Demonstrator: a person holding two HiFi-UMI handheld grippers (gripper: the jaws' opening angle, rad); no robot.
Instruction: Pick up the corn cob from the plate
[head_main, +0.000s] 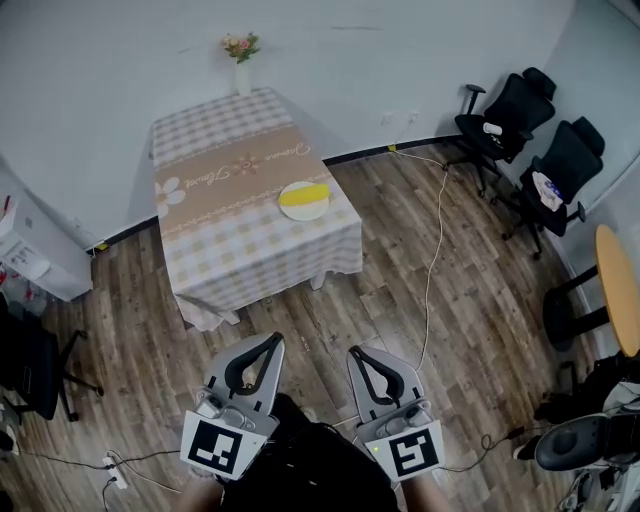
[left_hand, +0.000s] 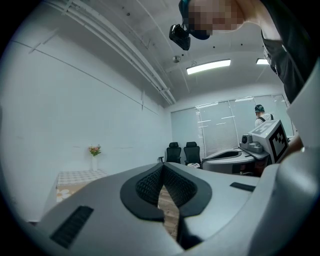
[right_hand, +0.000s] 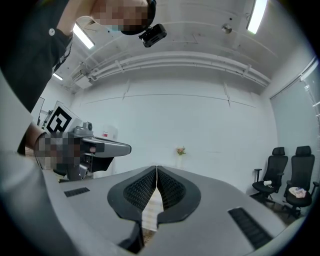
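The yellow corn cob (head_main: 303, 194) lies on a pale yellow plate (head_main: 305, 211) near the right edge of a table with a checked cloth (head_main: 250, 250). Both grippers are held low in the head view, well short of the table and over the wooden floor. My left gripper (head_main: 273, 342) (left_hand: 162, 167) is shut with nothing between its black pads. My right gripper (head_main: 357, 356) (right_hand: 156, 168) is also shut and holds nothing. The two gripper views point level across the room, and neither shows the plate or the cob.
A vase of flowers (head_main: 242, 62) stands at the table's far edge by the wall. Two black office chairs (head_main: 510, 115) and a round wooden table (head_main: 620, 290) are at the right. A cable (head_main: 435, 250) runs across the floor. A black chair (head_main: 30, 370) stands at the left.
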